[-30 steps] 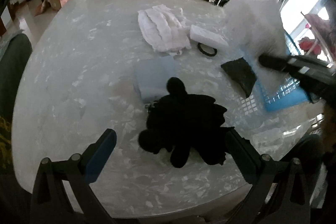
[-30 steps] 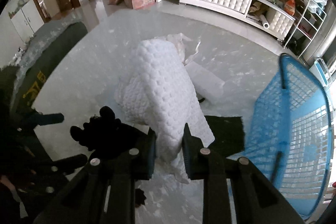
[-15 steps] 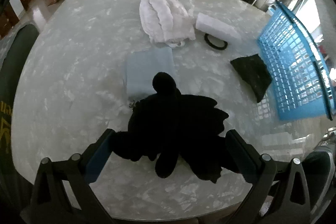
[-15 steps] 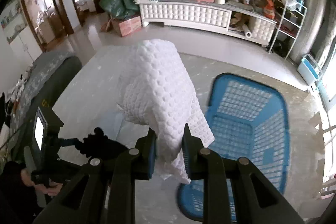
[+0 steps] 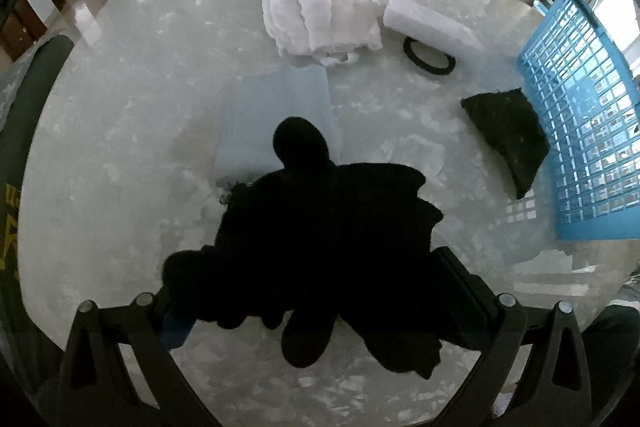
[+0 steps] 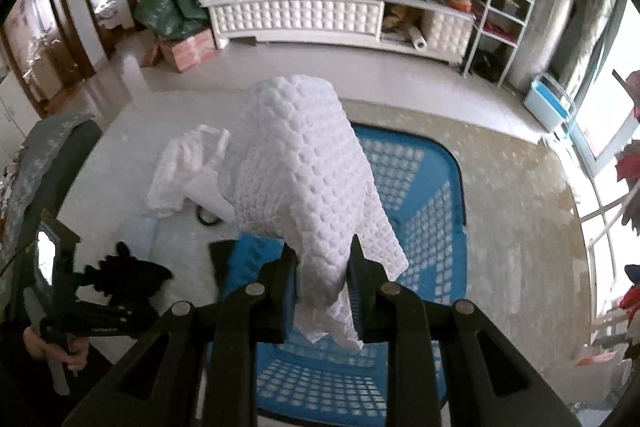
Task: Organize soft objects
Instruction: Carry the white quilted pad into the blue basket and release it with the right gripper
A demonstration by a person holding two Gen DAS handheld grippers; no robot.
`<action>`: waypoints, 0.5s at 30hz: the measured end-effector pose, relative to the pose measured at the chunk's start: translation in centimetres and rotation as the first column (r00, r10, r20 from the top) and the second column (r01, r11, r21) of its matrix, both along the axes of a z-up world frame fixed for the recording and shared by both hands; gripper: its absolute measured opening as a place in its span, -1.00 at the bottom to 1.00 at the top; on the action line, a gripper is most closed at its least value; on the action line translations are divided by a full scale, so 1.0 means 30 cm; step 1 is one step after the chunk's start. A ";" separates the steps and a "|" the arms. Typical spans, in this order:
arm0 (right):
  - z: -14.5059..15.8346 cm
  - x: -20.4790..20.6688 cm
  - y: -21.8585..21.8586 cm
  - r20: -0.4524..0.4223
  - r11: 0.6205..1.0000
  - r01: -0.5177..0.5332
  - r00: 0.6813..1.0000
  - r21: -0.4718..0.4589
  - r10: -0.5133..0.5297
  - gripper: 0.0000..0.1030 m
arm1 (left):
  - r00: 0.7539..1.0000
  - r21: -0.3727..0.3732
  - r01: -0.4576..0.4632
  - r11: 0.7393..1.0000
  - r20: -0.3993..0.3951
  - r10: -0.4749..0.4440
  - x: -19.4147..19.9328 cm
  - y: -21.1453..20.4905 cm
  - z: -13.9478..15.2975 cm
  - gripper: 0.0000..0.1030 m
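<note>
Right tongs (image 6: 322,273) clamp the white embossed quilted cloth (image 6: 304,163), hanging above the blue plastic lattice basket (image 6: 436,219) at 12 o'clock; left tongs (image 5: 316,301) gape around the black fuzzy garment (image 5: 320,227) on the worktop (image 5: 120,147)

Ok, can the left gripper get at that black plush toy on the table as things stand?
Probably yes. The left gripper is open, its fingers straddle the black plush toy on the table, and nothing lies between them.

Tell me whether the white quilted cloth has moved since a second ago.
Yes. The white quilted cloth, pinched in the right gripper, has been lifted off the table and carried over the blue basket, which earlier lay off to its right.
</note>
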State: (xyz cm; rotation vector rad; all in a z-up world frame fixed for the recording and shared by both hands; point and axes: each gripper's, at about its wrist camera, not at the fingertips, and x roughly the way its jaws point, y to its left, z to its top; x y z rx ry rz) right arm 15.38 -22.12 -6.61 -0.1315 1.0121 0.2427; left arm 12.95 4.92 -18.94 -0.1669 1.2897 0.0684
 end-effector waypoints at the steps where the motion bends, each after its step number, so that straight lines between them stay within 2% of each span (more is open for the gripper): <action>1: -0.015 0.008 -0.011 -0.016 1.000 0.009 1.000 0.002 -0.009 -0.60 | 1.000 0.009 0.003 1.000 -0.004 -0.003 0.005 -0.006 -0.006 1.00; 3: -0.048 0.024 -0.026 -0.047 1.000 0.022 0.999 0.006 -0.022 -0.60 | 1.000 0.017 0.003 1.000 -0.012 -0.003 0.013 -0.007 -0.017 1.00; 7: -0.084 0.043 -0.026 -0.085 0.999 0.035 0.996 -0.009 -0.035 -0.60 | 0.999 -0.028 -0.027 0.999 -0.043 0.026 0.028 0.008 -0.068 1.00; 10: -0.121 0.064 -0.024 -0.123 0.999 0.044 0.991 -0.022 -0.046 -0.59 | 0.999 0.047 0.002 0.999 -0.033 -0.001 0.025 -0.016 -0.082 0.99; 15: -0.160 0.098 -0.022 -0.173 0.998 0.045 0.983 -0.045 -0.053 -0.59 | 0.999 0.074 0.028 0.997 -0.018 -0.026 0.022 -0.043 -0.080 0.88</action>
